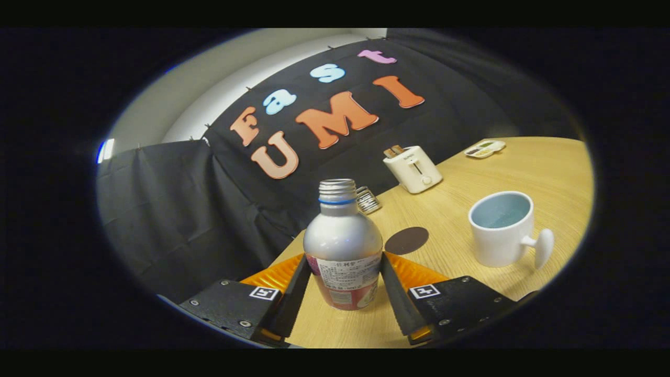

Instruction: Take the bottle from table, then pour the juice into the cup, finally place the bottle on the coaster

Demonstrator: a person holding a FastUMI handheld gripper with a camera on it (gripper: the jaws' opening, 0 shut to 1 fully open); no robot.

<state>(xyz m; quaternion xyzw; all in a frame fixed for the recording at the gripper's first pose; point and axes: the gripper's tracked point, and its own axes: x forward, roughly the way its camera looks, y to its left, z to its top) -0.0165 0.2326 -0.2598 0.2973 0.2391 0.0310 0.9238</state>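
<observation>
- Gripper view: the gripper [343, 280] is grasping the aluminium bottle [343, 246] — both fingers pressing on its labelled lower body, one on each side.
- The bottle is standing upright between the fingers, cap off, threaded neck open; whether its base is resting on the wooden table [523, 167] or just clear of it, I cannot tell.
- The white cup [503, 228] is sitting beyond the fingers to the right, handle turned toward the camera, near but apart from the bottle.
- The dark round coaster [406, 240] is lying just behind the bottle, between it and the cup.
- A white toaster [413, 168] and a small tray [485, 148] are sitting farther back, near the wall.
- Judgement: taking step under way. Keeping the grip firm and the bottle level during the carry — the open neck would spill if tipped early — then tilting only once the mouth is over the cup.
</observation>
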